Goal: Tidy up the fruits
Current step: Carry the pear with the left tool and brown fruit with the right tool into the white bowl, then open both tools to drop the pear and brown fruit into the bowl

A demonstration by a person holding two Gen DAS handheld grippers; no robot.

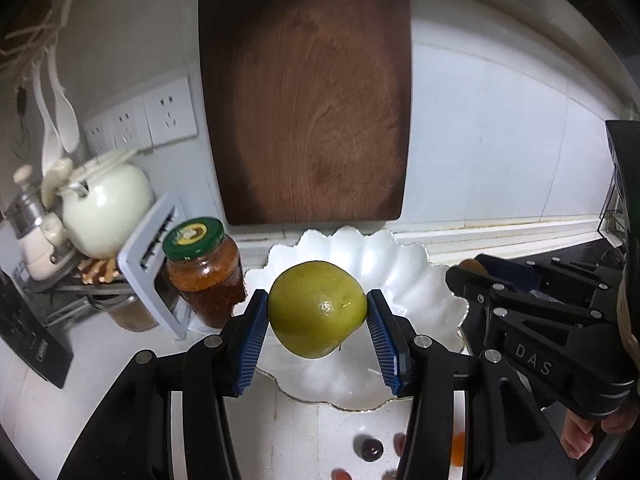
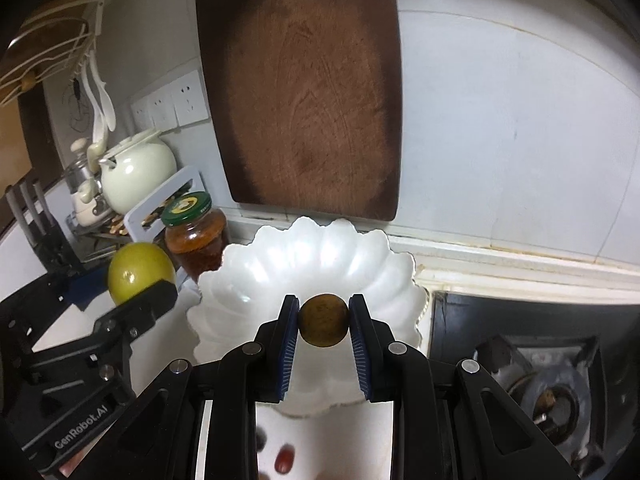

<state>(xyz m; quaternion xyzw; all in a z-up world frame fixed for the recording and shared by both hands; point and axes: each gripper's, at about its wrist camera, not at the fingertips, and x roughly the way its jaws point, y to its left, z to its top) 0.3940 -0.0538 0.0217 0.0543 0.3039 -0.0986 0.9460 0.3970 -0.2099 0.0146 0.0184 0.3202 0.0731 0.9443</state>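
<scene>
Fruits are mid-carry: the left gripper [image 1: 317,316] clamps a green pear [image 1: 318,314] and the right gripper [image 2: 324,320] a small brown fruit [image 2: 324,320] above the empty white scalloped bowl [image 2: 256,276], so lowering and releasing probably come next.

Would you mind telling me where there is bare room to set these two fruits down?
The white scalloped bowl is bare inside, bordered by the cutting board behind, the jar to its left and the stove to its right. The counter in front holds small loose fruits; left of the jar is crowded.
</scene>
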